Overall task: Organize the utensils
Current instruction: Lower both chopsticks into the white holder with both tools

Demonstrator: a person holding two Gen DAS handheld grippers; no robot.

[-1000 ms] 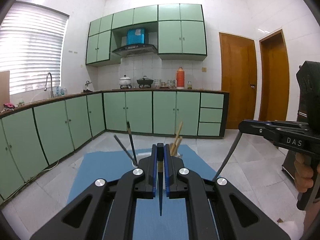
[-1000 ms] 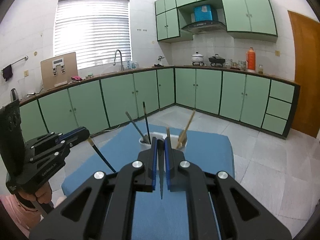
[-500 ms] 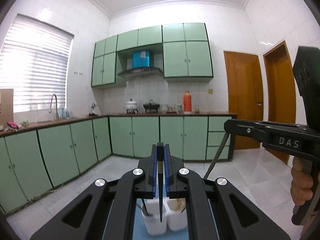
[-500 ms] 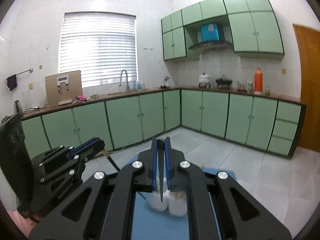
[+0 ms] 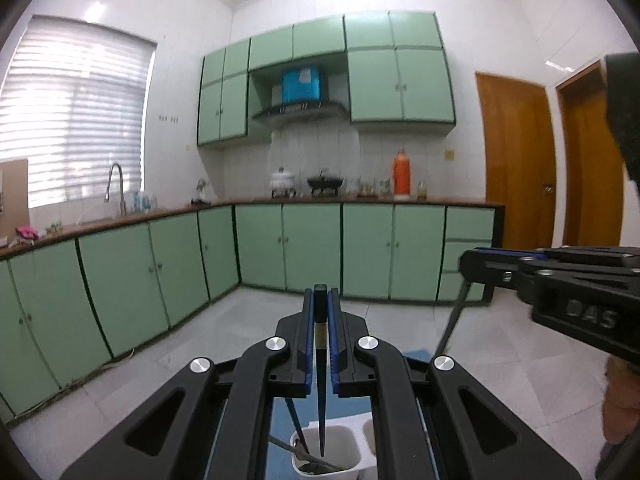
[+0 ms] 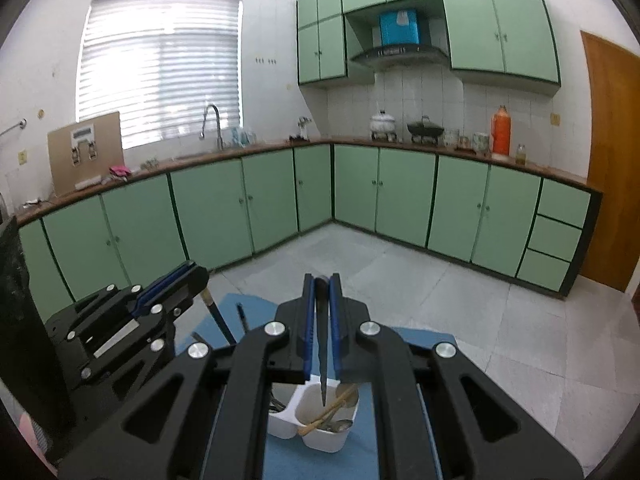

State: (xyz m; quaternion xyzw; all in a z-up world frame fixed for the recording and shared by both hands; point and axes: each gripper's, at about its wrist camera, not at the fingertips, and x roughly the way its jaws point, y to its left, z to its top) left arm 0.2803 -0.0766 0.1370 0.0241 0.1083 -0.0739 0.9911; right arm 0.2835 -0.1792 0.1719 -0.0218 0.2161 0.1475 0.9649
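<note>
White two-compartment holder (image 6: 320,436) sits on a blue mat (image 6: 416,340). Left cup has dark sticks and metal utensils (image 5: 316,466), right one wooden chopsticks (image 6: 328,412) and spoons (image 6: 340,426). Each gripper clamps one dark chopstick (image 5: 321,392), tips down over the cups

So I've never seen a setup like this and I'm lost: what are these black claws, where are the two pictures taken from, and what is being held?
They are two hand-held grippers, each with a forward-looking camera. The left wrist view shows the left gripper clamping a dark chopstick; the right wrist view shows the right gripper clamping another dark chopstick. Below, on a blue mat, stands a white two-compartment holder with utensils inside. A hand holds the right gripper's handle.
</note>
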